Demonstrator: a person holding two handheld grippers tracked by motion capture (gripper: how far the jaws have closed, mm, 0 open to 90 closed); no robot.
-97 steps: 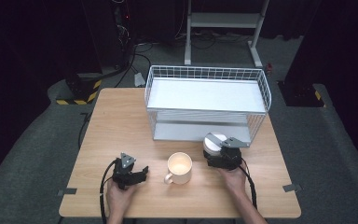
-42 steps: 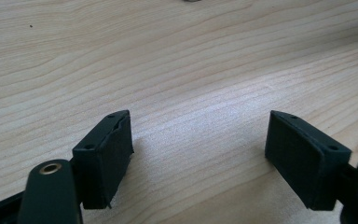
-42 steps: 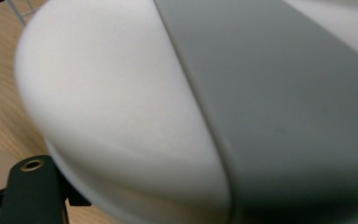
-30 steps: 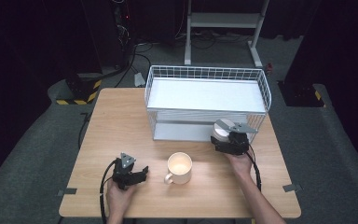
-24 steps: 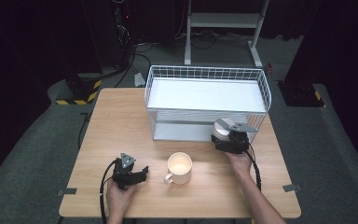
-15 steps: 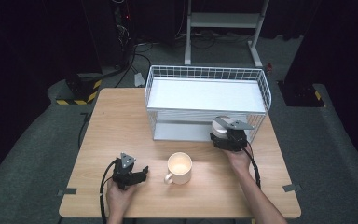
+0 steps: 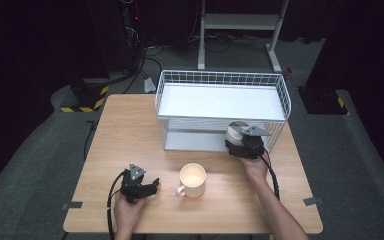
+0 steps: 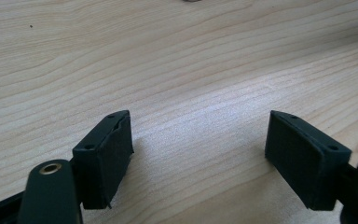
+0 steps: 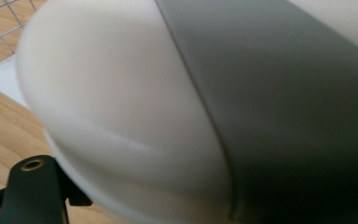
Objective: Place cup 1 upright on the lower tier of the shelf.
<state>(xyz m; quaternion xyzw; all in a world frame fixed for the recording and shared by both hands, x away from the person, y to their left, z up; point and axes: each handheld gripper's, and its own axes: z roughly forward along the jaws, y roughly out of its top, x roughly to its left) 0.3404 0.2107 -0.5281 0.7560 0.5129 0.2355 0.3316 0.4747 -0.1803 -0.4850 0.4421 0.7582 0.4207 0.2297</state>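
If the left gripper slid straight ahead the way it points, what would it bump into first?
Probably the cream mug: the left gripper rests open on the table, jaws aimed toward it, though the exact line is uncertain.

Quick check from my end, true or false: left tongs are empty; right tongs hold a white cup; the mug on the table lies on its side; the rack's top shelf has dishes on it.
1. Left tongs are empty: true, jaws apart over bare table.
2. Right tongs hold a white cup: true.
3. The mug lies on its side: false, it stands upright.
4. The wire rack top shelf has dishes: false, it is bare.
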